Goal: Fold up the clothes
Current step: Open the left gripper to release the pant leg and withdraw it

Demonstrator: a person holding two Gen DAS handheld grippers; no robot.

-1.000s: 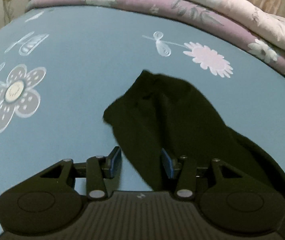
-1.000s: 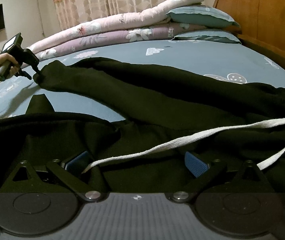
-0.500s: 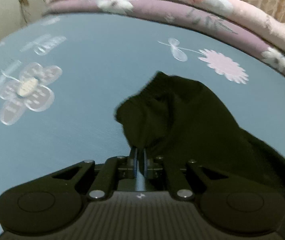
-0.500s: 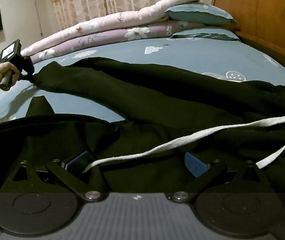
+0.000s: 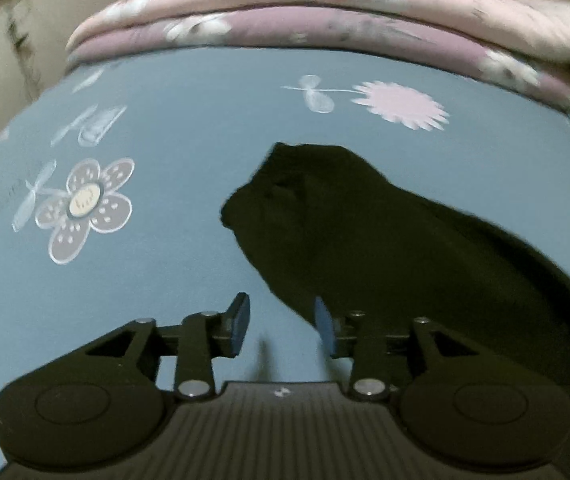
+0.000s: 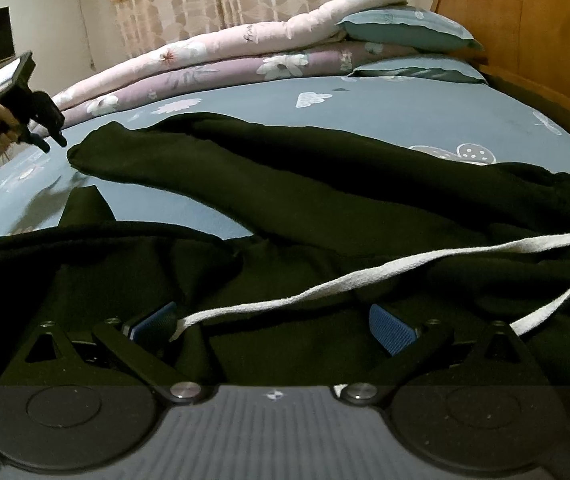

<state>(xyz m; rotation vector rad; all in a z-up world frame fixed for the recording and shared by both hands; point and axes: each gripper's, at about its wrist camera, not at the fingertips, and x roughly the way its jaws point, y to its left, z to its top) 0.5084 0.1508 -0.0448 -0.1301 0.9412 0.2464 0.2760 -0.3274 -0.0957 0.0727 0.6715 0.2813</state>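
While the left claw (image 5: 281,322) hangs apart just off the leg cuff (image 5: 285,184) and the right claw (image 6: 273,324) gapes over the waist cord (image 6: 325,288), the black trousers (image 6: 325,200) sprawl unfolded on the bed (image 6: 405,112), so a fold seems to want fresh grips.

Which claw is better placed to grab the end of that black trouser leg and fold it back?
Left. The left claw is open right beside the trouser leg's end, while the right claw sits open over the waistband by the white drawstring.
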